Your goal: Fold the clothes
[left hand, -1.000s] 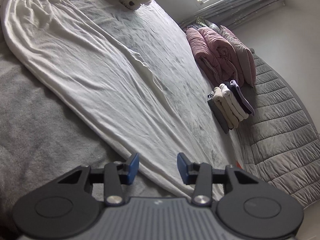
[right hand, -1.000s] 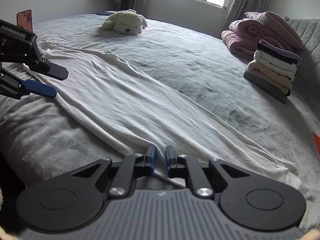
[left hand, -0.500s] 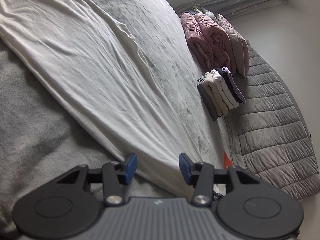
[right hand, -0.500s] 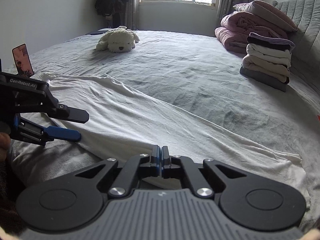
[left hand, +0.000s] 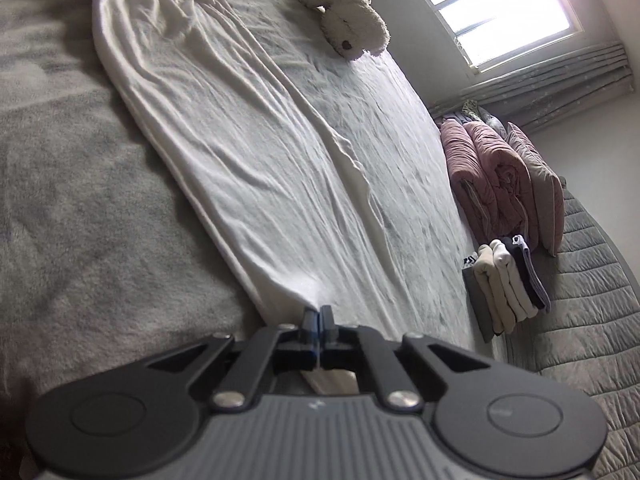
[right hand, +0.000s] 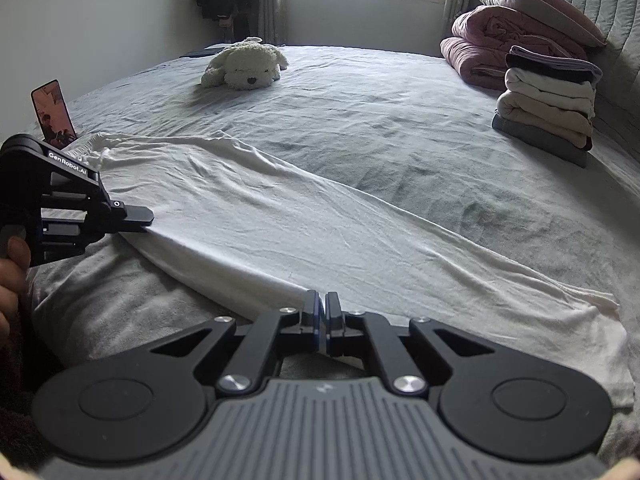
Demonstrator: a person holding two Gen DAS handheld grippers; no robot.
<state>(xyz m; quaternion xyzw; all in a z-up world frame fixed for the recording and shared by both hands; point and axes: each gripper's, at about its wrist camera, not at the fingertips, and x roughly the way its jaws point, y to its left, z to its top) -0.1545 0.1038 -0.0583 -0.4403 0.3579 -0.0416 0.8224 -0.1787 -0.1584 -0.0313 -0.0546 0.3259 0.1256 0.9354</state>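
Note:
A long white garment [left hand: 248,168] lies stretched across the grey bed [right hand: 400,128], its gathered waistband at the far left. My left gripper [left hand: 320,314] is shut on the garment's near edge. In the right wrist view that left gripper [right hand: 146,220] shows from the side, pinching the white garment [right hand: 280,216] where it meets the grey blanket. My right gripper [right hand: 322,304] sits further along the same near edge. Its jaws are opening, a narrow gap shows between the pads, and the cloth edge lies at their tips.
A cream plush dog [right hand: 244,66] lies at the far side of the bed. A stack of folded clothes [right hand: 548,100] and a pink rolled quilt [right hand: 500,40] stand at the right by the headboard. A phone [right hand: 54,114] is propped at the left. A person's hand [right hand: 12,264] holds the left gripper.
The left gripper's jaws, wide apart before, have closed on the garment's edge and the hand has rolled. The right gripper's pads, pressed together half a second ago, now show a slight gap.

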